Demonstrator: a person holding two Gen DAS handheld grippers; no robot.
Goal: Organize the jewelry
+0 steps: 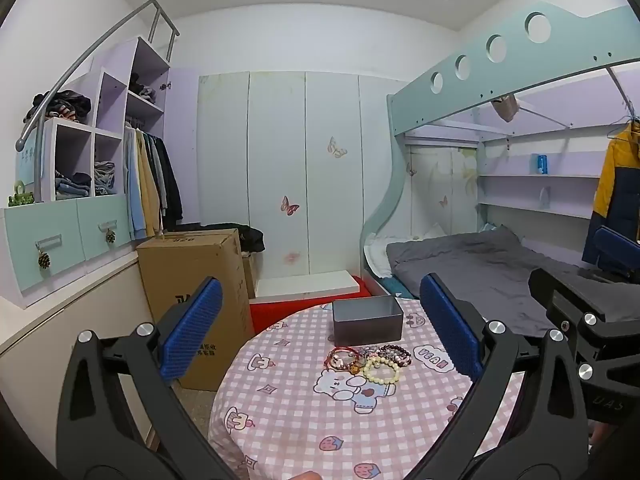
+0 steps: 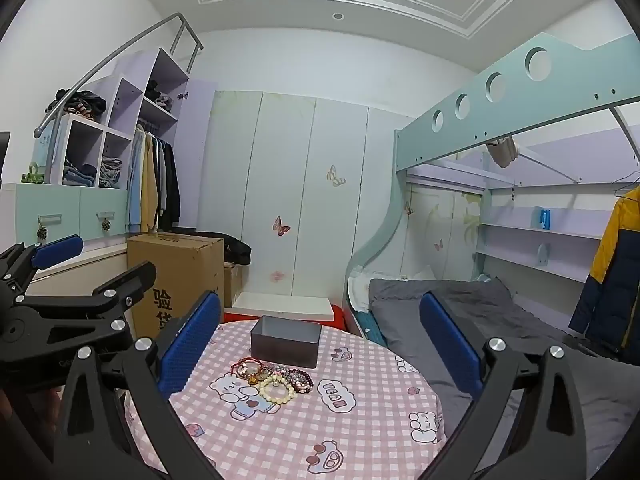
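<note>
Here, a heap of bead bracelets (image 1: 368, 360) lies on the round checked table (image 1: 304, 412), just before a grey box (image 1: 367, 318). Above it, left gripper (image 1: 320, 330) and right gripper (image 2: 320, 340) both hang spread wide, holding nothing.

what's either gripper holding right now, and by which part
Nothing is held. The left gripper and right gripper are both open and empty above the table; the bracelets lie in a pile on the tablecloth in front of the grey box.
</note>
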